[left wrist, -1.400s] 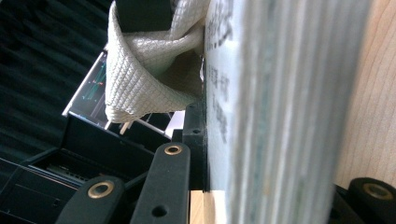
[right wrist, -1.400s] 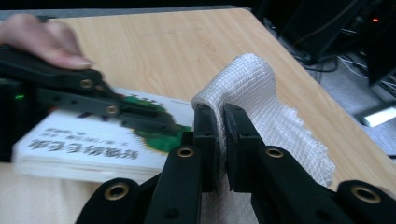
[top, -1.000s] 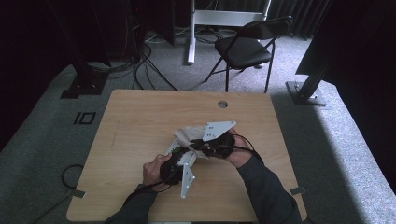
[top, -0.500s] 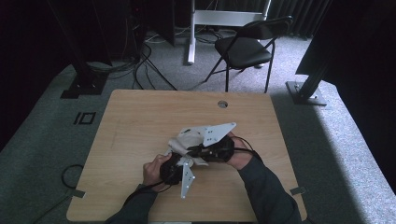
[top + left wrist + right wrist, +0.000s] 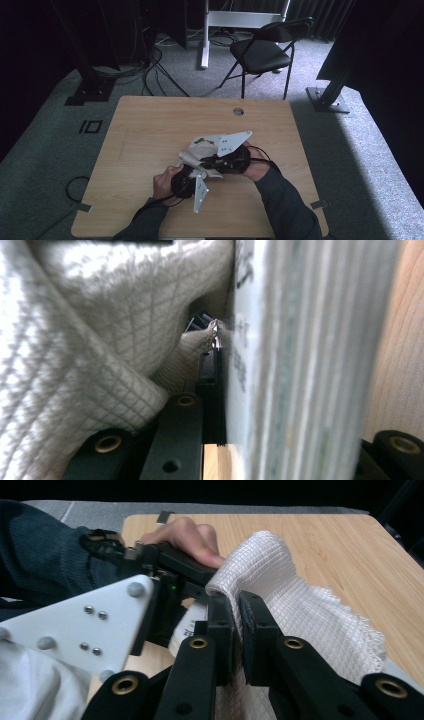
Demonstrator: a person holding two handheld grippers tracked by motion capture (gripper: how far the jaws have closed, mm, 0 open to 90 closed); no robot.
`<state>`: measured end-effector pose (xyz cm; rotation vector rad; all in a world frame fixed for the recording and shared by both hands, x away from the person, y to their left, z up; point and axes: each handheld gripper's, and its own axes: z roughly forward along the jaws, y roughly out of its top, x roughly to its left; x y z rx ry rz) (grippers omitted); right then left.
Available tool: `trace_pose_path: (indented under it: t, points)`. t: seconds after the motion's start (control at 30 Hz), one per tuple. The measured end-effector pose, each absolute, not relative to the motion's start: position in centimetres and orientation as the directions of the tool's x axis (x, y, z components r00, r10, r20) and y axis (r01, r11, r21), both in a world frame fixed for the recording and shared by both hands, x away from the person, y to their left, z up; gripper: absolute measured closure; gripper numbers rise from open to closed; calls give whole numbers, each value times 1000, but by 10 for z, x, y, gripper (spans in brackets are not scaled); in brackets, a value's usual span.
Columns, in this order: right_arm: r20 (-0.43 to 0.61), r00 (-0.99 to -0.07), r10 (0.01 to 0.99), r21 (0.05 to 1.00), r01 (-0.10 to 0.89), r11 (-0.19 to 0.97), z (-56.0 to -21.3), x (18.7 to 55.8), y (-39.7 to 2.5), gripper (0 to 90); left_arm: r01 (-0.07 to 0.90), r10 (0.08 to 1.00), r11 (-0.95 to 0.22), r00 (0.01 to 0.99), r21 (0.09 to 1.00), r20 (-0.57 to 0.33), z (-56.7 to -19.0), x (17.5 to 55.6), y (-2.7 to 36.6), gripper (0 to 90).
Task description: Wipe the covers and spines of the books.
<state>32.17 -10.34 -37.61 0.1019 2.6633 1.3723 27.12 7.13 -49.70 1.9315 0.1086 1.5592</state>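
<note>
We hold a white waffle-weave cloth bunched near the middle of the wooden bench, just ahead of both hands; our right gripper has its jaws pinched narrow on a raised fold of the cloth; our left gripper sits just beside it, pressed into the same cloth, with a pale flat thing we cannot identify against one jaw; whether its jaws are closed we cannot tell.
</note>
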Motion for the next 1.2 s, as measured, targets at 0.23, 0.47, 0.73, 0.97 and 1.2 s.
trace_pose_path:
  t: [0.23, 0.47, 0.73, 0.97, 1.2]
  points:
    - [-121, -963, 242, 793, 53, 607, -379, 329, -104, 844, -322, 429, -800, 283, 506, 858, -498, 270, 71, 779]
    - [-90, -976, 198, 797, 49, 602, -379, 325, -101, 844, -326, 433, -794, 290, 514, 853, -498, 270, 71, 779]
    - [-66, -989, 130, 806, 24, 592, -376, 318, -99, 845, -330, 441, -789, 285, 519, 851, -496, 270, 71, 780]
    - [-50, -993, 110, 808, 25, 589, -376, 320, -99, 844, -329, 438, -793, 279, 513, 855, -496, 269, 71, 780]
    - [-97, -977, 187, 787, 40, 616, -377, 329, -102, 844, -331, 429, -798, 276, 504, 860, -497, 269, 70, 780]
